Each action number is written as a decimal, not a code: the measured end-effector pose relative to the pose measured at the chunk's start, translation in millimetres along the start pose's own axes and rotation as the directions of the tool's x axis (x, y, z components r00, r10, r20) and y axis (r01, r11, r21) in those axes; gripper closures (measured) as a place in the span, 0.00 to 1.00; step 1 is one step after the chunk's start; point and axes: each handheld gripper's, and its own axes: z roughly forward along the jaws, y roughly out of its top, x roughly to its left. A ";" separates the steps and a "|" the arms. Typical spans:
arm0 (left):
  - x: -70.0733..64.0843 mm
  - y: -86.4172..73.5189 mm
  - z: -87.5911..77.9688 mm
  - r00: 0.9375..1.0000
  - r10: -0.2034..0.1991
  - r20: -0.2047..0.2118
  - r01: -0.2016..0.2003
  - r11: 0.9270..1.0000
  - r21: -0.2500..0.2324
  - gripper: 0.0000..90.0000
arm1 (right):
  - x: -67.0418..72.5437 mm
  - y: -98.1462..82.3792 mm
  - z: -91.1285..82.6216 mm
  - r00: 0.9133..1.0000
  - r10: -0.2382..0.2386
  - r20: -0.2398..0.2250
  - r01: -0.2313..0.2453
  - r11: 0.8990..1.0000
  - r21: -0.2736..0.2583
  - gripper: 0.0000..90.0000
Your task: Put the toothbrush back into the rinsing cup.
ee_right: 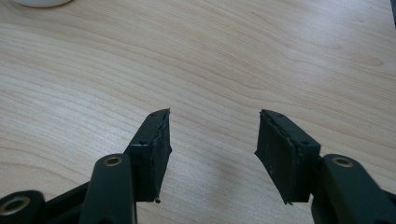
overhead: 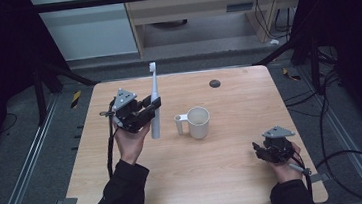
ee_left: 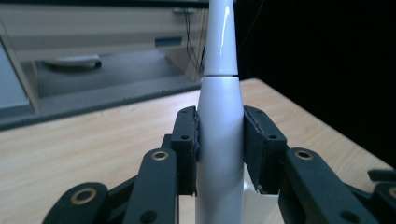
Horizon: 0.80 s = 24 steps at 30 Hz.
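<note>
High view, your left gripper (overhead: 150, 109) clamped on upright white electric toothbrush (overhead: 154, 99), mug (overhead: 194, 122) just beyond those jaws, left gripper view, toothbrush handle (ee_left: 220, 140) pinched between both pads, right gripper view, your right gripper (ee_right: 212, 149) jaws apart over bare table (ee_right: 233, 56).

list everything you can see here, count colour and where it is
electric toothbrush: one, white, upright, clamped in the left gripper above the table's left half
mug: one, white, table centre, handle facing left
round mark: one, dark, far side of the table
table: one, light wood
left gripper: one, black, shut on the toothbrush handle
right gripper: one, black, jaws apart with nothing between, near the table's right front corner
</note>
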 end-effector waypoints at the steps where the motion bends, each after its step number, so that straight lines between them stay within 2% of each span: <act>1: -1.2 0.6 2.5 1.000 0.000 0.000 0.000 1.000 -0.011 0.73 | 0.0 0.0 0.0 1.000 0.000 0.000 0.000 1.000 -0.001 0.49; 11: -10.4 8.2 24.6 0.999 -0.016 0.044 0.020 0.996 -0.087 0.73 | 0.5 -0.5 0.2 1.000 0.000 0.004 0.000 1.000 -0.010 0.49; 15: -15.5 11.8 33.1 0.999 -0.011 0.046 0.015 0.995 -0.096 0.73 | 1.2 -0.4 -0.3 1.000 0.005 0.001 -0.005 1.000 -0.015 0.48; 24: -28.8 18.4 50.9 0.997 -0.004 0.081 0.015 0.991 -0.132 0.73 | 1.9 -0.4 -0.5 1.000 0.005 0.004 -0.005 1.000 -0.019 0.48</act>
